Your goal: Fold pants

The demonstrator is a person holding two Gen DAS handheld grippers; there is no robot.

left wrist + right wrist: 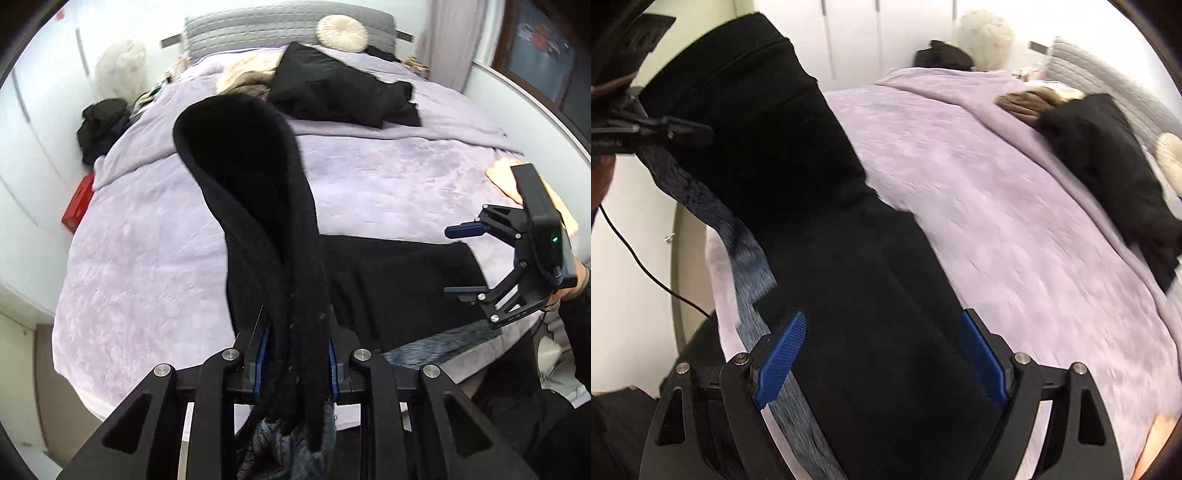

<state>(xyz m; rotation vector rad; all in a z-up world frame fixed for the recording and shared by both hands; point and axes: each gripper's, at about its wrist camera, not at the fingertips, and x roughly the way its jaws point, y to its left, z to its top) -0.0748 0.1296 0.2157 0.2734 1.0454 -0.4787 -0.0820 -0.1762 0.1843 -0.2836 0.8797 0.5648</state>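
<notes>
Black pants (266,206) lie on a lilac bedspread (147,258). My left gripper (295,373) is shut on a bunched part of the pants and lifts it, so the fabric arches up and away. The rest of the pants (399,280) lies flat on the bed. My right gripper (460,260) is open at the right, just above the flat part. In the right wrist view the pants (857,280) pass between the open blue pads (783,350) of my right gripper (882,332); the left gripper (665,127) holds the fabric at upper left.
A second black garment (343,88) and a furry beige item (243,77) lie near the grey headboard (280,26) with a round cream cushion (341,31). A red box (77,206) and dark clothes (99,125) sit left of the bed. A blue-grey patterned fabric (750,258) lies under the pants.
</notes>
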